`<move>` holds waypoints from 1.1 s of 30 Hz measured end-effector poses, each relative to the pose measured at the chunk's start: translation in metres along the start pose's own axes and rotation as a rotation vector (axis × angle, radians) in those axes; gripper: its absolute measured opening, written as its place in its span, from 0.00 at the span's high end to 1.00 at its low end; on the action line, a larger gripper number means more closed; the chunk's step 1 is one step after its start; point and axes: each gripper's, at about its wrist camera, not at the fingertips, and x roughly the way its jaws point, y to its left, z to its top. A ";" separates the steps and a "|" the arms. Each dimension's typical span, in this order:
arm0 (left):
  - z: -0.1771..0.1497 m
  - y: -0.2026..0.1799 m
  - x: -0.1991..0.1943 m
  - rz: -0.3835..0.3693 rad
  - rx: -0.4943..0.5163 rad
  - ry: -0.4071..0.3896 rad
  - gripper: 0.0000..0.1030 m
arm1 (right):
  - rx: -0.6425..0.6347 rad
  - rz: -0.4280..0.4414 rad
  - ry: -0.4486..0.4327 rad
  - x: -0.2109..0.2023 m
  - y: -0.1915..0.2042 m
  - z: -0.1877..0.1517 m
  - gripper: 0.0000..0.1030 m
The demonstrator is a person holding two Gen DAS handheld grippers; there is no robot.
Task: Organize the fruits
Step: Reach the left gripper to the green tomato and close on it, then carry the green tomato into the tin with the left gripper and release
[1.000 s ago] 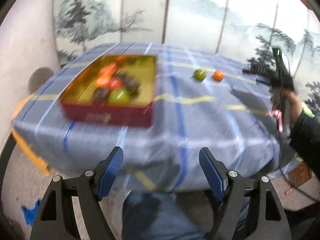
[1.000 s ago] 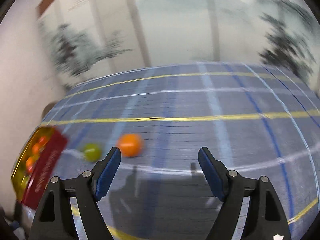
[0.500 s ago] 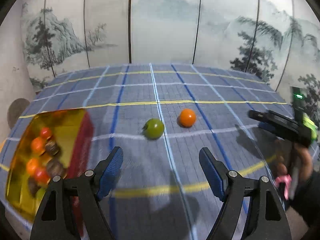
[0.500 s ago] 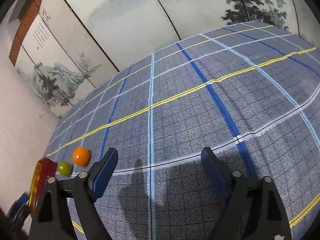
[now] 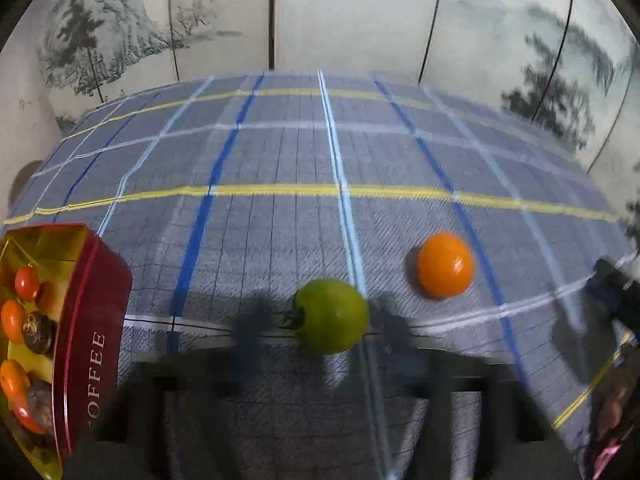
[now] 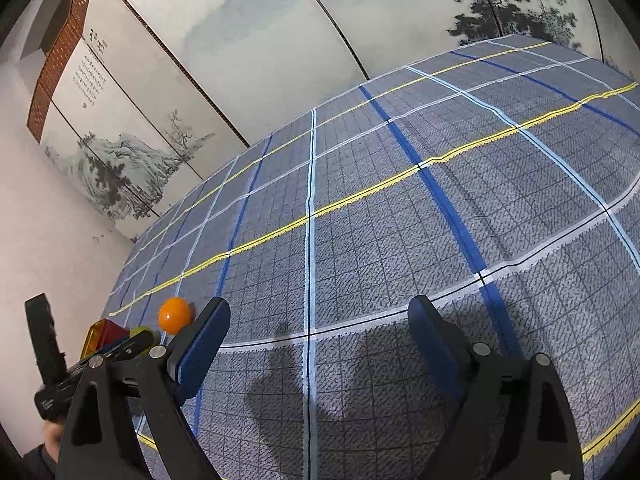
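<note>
Green tomato (image 5: pixel 330 315) lies on the plaid tablecloth (image 5: pixel 280 160), with an orange fruit (image 5: pixel 444 264) just beside it and apart. A red tin marked COFFEE (image 5: pixel 90 340), holding more small fruit, stands well to the tomato's other side. The left gripper (image 5: pixel 320 364) is smeared by blur just short of the tomato; its jaw state cannot be told. The right gripper (image 6: pixel 316 344), well away from the tomato, has its jaws spread wide around nothing.

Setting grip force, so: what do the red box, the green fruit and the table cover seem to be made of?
Red box: probably painted tin, with a glossy red wall, printed lettering and a mirror-like gold inside. Green fruit: smooth, slightly shiny skin with a dark calyx; real or plastic, cannot tell. Table cover: woven cloth, matte, with a visible plaid weave.
</note>
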 end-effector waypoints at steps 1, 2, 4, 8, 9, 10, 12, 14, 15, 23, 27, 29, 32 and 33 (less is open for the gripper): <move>-0.001 0.000 -0.001 -0.007 0.002 -0.008 0.65 | -0.001 -0.001 0.001 0.000 0.000 0.000 0.13; -0.001 -0.001 -0.002 -0.025 0.010 -0.001 0.65 | -0.002 -0.001 0.001 0.000 0.000 0.000 0.13; -0.004 -0.005 -0.012 -0.014 0.043 -0.028 0.65 | -0.002 -0.002 0.001 0.000 0.000 0.000 0.13; -0.005 -0.005 -0.040 -0.004 0.067 -0.084 0.65 | -0.008 -0.008 0.004 0.001 0.002 0.000 0.13; -0.005 -0.003 -0.050 0.000 0.066 -0.101 0.65 | -0.009 -0.009 0.004 0.001 0.003 0.000 0.13; -0.004 -0.002 -0.056 0.001 0.066 -0.108 0.65 | -0.010 -0.010 0.005 0.001 0.003 0.000 0.13; -0.004 0.001 -0.072 0.001 0.062 -0.128 0.65 | -0.011 -0.012 0.006 0.002 0.004 0.001 0.13; -0.005 0.005 -0.084 0.006 0.056 -0.145 0.65 | -0.012 -0.014 0.006 0.003 0.004 0.001 0.13; -0.006 0.009 -0.092 0.009 0.051 -0.154 0.65 | -0.013 -0.016 0.007 0.003 0.004 0.001 0.13; -0.009 0.043 -0.135 0.037 0.010 -0.203 0.65 | -0.024 -0.026 0.013 0.006 0.007 0.002 0.11; -0.010 0.067 -0.153 0.062 -0.016 -0.222 0.65 | -0.029 -0.029 0.015 0.006 0.007 0.002 0.11; -0.011 0.079 -0.160 0.078 -0.027 -0.229 0.65 | -0.030 -0.031 0.016 0.007 0.007 0.002 0.11; -0.014 0.098 -0.169 0.094 -0.058 -0.237 0.65 | -0.030 -0.030 0.015 0.007 0.007 0.002 0.11; -0.016 0.102 -0.170 0.102 -0.066 -0.239 0.65 | -0.030 -0.031 0.015 0.006 0.007 0.002 0.11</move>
